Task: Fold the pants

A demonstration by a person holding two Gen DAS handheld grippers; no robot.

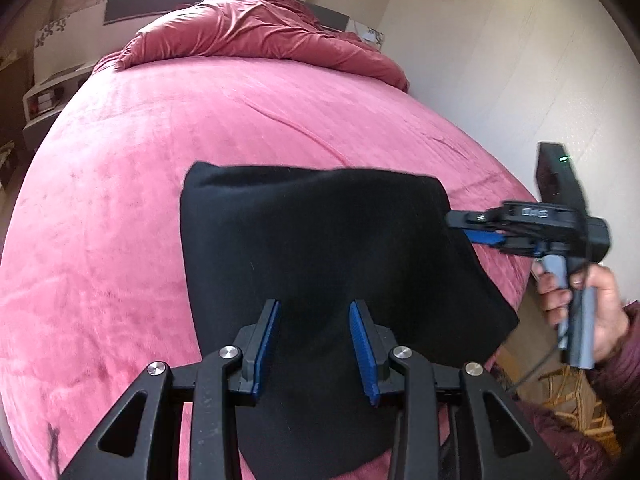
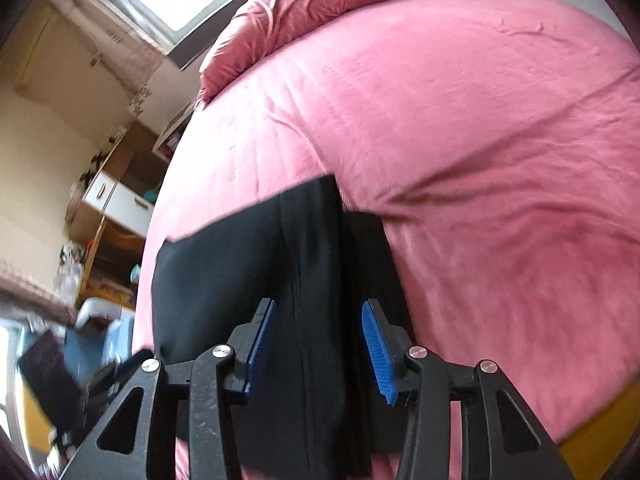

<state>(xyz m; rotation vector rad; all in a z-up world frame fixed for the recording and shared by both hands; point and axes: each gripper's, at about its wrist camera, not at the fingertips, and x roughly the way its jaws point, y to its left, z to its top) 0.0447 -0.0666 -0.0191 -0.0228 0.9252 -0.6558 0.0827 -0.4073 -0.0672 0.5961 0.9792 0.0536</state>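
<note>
The black pants [image 1: 320, 240] lie folded into a compact stack near the front edge of the pink bed [image 1: 120, 200]. My left gripper [image 1: 314, 306] hovers over the near part of the stack, open, its blue pads apart with nothing pinched. My right gripper [image 1: 460, 224], held by a hand [image 1: 600, 312], points at the stack's right edge. In the right wrist view the right gripper [image 2: 319, 304] is open above the pants [image 2: 224, 272], where a seam and layered edges show. Its pads press on no cloth.
A crumpled red duvet [image 1: 248, 28] lies at the head of the bed under the window. A pale wall [image 1: 500, 80] runs close along the bed's right side, with a wicker piece [image 1: 572, 400] below. Wooden shelves and drawers [image 2: 116, 200] stand left of the bed [image 2: 480, 120].
</note>
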